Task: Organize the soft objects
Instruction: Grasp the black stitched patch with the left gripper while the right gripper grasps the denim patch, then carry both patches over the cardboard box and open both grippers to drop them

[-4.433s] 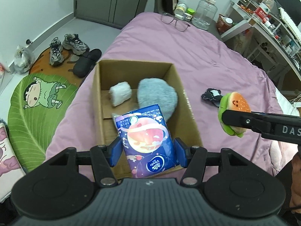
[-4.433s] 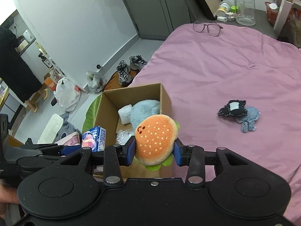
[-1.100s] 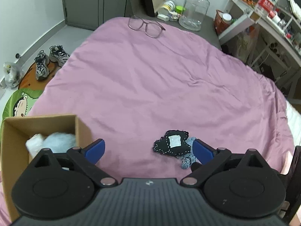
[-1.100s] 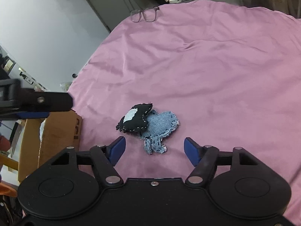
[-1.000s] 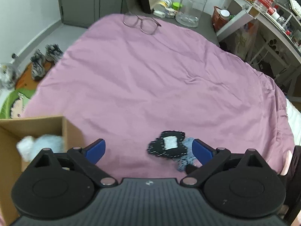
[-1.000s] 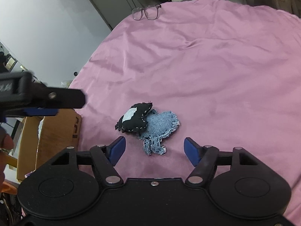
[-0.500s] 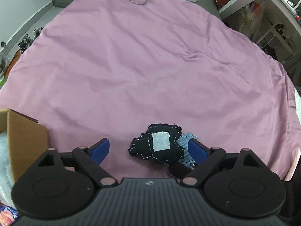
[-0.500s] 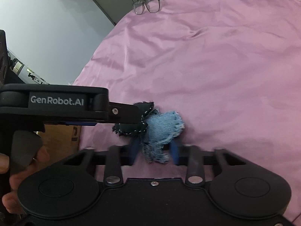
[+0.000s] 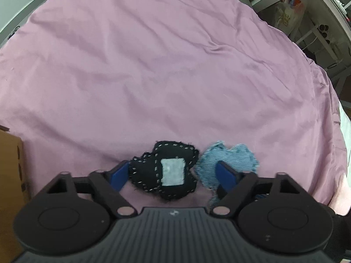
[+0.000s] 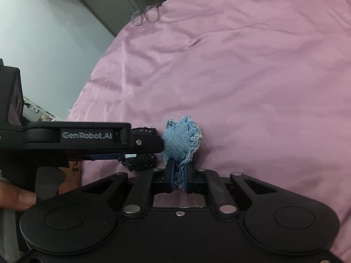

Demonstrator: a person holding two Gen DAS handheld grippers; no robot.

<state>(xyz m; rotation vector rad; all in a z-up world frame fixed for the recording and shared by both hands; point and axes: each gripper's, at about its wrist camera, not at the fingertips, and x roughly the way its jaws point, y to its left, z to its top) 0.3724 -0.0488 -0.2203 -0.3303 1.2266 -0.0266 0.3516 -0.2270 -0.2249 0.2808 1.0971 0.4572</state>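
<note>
A black stitched fabric toy (image 9: 163, 175) with a grey patch lies on the pink bedspread (image 9: 166, 70). My left gripper (image 9: 173, 174) is open, its blue pads on either side of the toy, the left pad close against it. A blue denim fabric toy (image 9: 228, 156) sits just right of it. My right gripper (image 10: 178, 178) is shut on the denim toy (image 10: 181, 139), pinching its lower end. The left gripper's body hides most of the black toy (image 10: 140, 161) in the right wrist view.
A cardboard box (image 9: 9, 164) stands at the left edge of the bed. Glasses (image 10: 145, 15) lie at the far end of the bedspread. A desk with clutter (image 9: 307, 4) stands past the bed's right side.
My left gripper has moved forward so its pads flank the black toy. My right gripper has closed tighter on the denim toy, which now stands apart from the black one.
</note>
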